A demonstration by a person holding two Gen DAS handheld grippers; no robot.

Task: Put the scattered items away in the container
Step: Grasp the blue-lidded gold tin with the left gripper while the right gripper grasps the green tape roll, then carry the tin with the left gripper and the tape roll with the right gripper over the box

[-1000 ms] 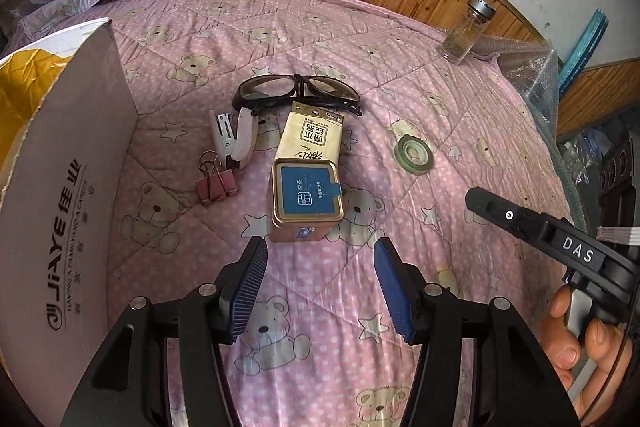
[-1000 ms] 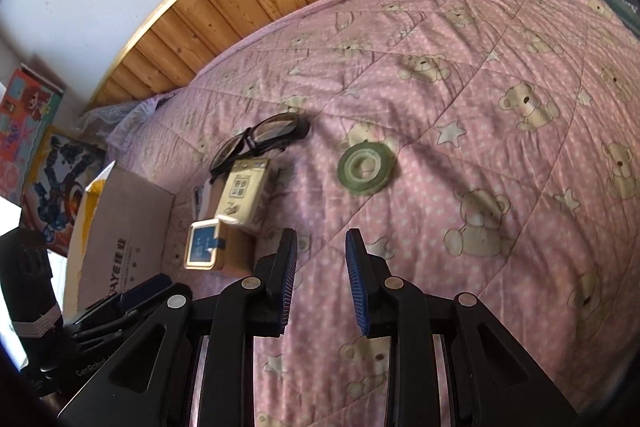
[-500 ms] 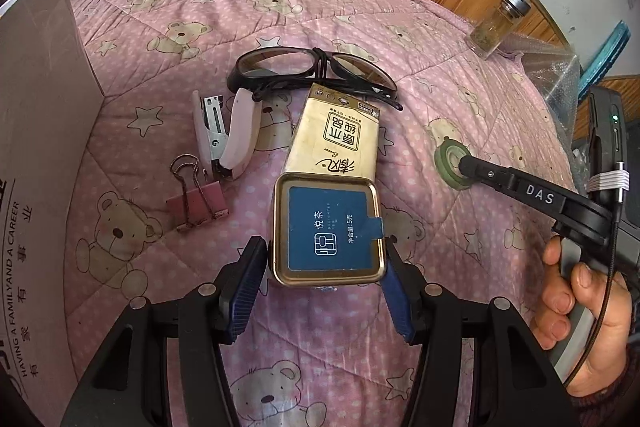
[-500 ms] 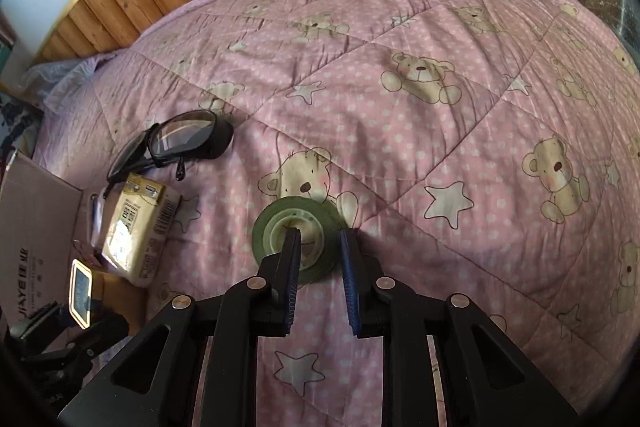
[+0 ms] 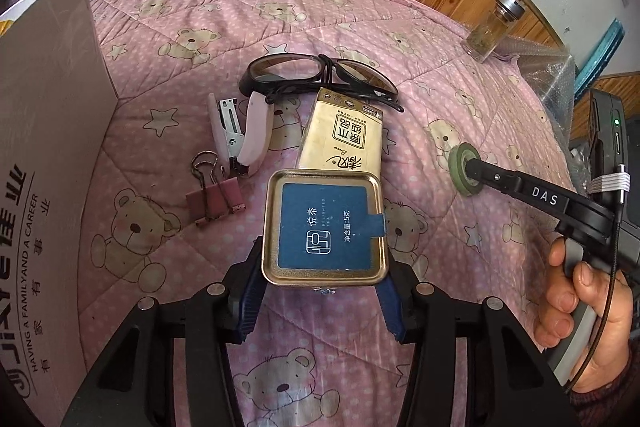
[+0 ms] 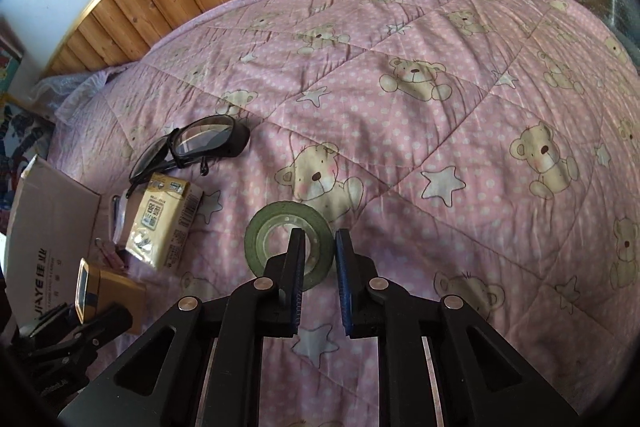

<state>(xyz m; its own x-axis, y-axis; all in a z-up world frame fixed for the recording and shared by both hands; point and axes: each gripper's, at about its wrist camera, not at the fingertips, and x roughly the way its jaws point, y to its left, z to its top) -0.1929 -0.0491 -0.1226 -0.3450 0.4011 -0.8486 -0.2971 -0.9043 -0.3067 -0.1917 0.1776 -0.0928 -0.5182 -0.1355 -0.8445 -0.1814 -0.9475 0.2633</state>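
While the tin (image 5: 324, 229) is held raised between the left gripper (image 5: 322, 291) pads beside the box (image 5: 44, 163), slippage is risked; the right gripper (image 6: 319, 259), narrowly parted, straddles the tape's (image 6: 266, 227) rim and may misgrip.

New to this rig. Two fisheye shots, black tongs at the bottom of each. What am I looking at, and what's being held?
No robot: a person holds a two-finger gripper in each hand, with a camera on each looking along its jaws. In the left view, the left gripper clamps a gold tin with a blue label. In the right view, the right gripper has its jaws astride the rim of a green tape roll, not visibly clamped. On the pink bear quilt lie glasses, a tissue pack, a stapler and a binder clip. The cardboard box is the container.
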